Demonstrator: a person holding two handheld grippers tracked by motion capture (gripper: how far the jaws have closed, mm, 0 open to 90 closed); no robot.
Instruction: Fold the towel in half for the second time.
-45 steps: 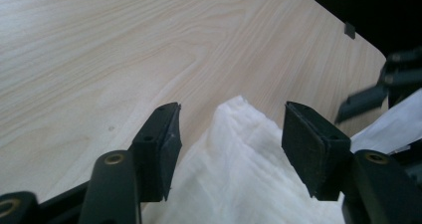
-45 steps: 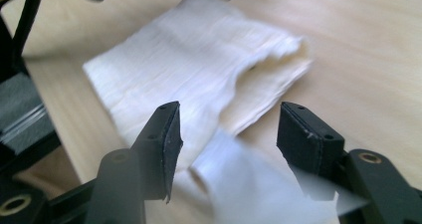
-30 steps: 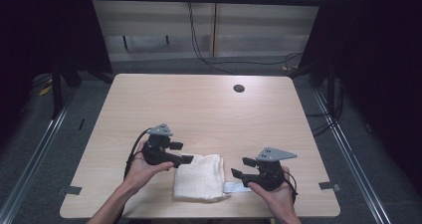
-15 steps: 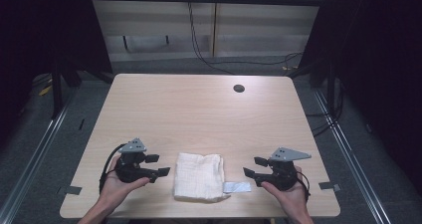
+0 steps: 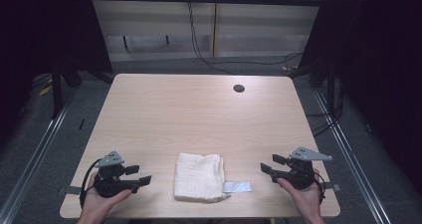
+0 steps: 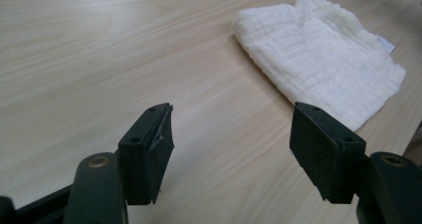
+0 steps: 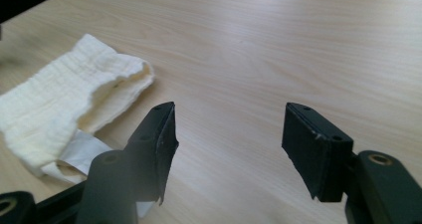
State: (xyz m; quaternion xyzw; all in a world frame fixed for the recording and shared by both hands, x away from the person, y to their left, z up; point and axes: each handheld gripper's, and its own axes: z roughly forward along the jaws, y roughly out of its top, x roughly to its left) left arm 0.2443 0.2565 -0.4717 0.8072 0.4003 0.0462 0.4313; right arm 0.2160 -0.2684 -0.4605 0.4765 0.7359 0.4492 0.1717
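- The folded white cloth (image 5: 199, 175) lies near the front edge of the table (image 5: 199, 114), between the 2 grippers and touching neither.
- A small white tag (image 5: 237, 187) (possibly a label; too small to tell) sticks out at the cloth's right side.
- The left gripper (image 5: 142, 178) sits well left of the cloth, jaws spread wide with bare wood between them.
- The right gripper (image 5: 268, 165) sits to the cloth's right, jaws likewise wide apart, gripping nothing.
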